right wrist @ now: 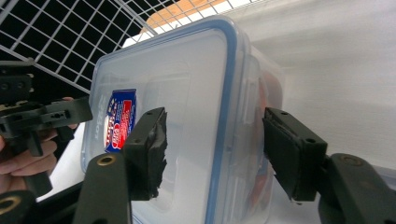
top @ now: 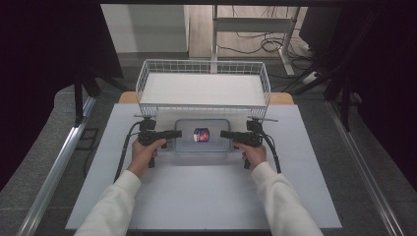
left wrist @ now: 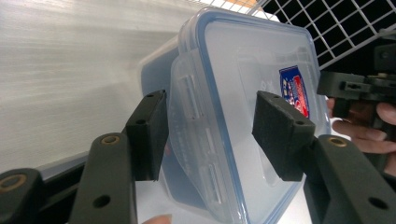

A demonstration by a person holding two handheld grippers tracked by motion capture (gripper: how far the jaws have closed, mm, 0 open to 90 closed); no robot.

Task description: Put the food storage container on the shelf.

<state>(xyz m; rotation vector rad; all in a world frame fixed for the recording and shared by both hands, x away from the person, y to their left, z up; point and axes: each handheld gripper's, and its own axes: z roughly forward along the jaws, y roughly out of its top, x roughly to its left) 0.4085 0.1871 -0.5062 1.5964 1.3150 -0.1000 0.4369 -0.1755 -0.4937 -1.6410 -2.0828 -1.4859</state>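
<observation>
Now, the facts, from the claws outward:
Left claw (top: 173, 133): it was spread, with one jaw above the lid and one jaw outside the short side wall; the pads were near the plastic, but I cannot tell if they touched.
Right claw (top: 227, 134): it was spread in the same way at the opposite short side, one jaw over the lid, one beside the wall.
Container (top: 202, 145): a clear plastic box with a blue-rimmed lid (left wrist: 261, 60) and a red and blue sticker (top: 201, 134); it lay flat on the bench between both claws.
Bench (top: 206, 196): white surface.
Wire basket (top: 204, 91): white, just behind the container.
</observation>
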